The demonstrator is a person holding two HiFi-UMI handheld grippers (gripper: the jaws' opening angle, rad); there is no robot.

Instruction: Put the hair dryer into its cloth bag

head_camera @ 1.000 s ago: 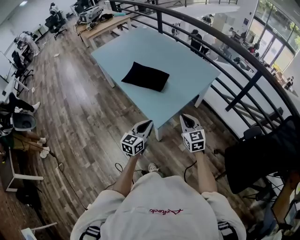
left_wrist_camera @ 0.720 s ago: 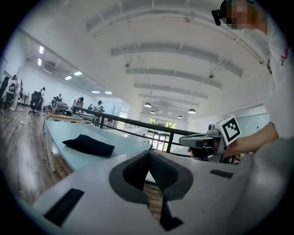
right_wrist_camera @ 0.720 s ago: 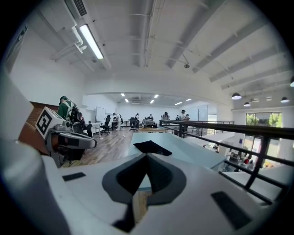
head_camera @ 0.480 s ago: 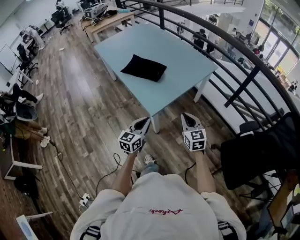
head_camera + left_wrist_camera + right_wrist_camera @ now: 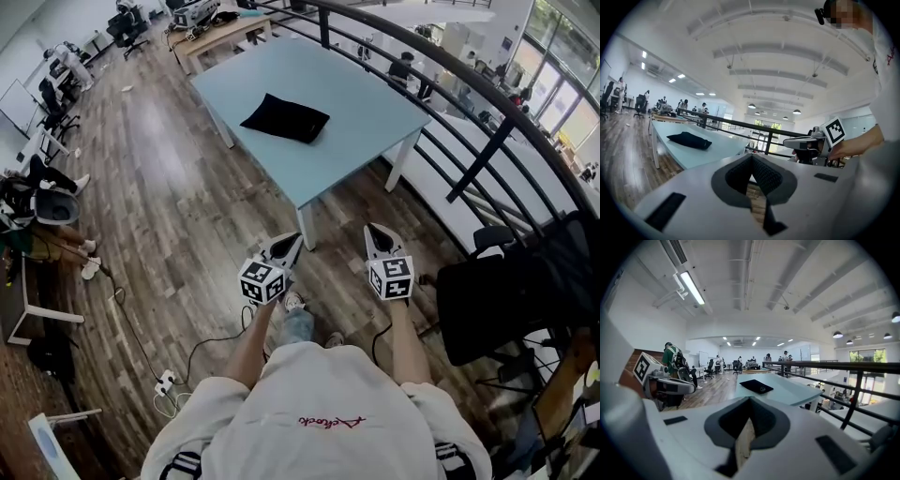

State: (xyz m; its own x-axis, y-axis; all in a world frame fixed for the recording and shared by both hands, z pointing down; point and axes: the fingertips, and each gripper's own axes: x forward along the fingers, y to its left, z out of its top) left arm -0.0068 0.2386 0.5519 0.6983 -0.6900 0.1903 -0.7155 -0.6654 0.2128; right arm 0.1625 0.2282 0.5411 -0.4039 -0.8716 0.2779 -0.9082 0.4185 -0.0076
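A black cloth bag [image 5: 284, 118] lies flat on the pale blue table [image 5: 366, 112], far ahead of both grippers. The left gripper view shows the bag [image 5: 689, 140] on the table [image 5: 710, 152], and the right gripper view shows the bag [image 5: 757, 386] too. No hair dryer is visible in any view. My left gripper [image 5: 289, 246] and right gripper [image 5: 377, 233] hang side by side over the wood floor, short of the table's near corner. Both are shut with nothing between the jaws. The left gripper view catches the right gripper [image 5: 808, 143]; the right gripper view catches the left gripper [image 5: 670, 385].
A black curved railing [image 5: 487, 131] runs along the table's right side. A black office chair [image 5: 511, 300] stands at my right. Cables and a power strip [image 5: 167, 382] lie on the floor at the lower left. People and desks [image 5: 42, 202] sit far left.
The table and bag have slid up and away in the head view; I stand farther back from the table. Both grippers came back with me, still shut and empty.
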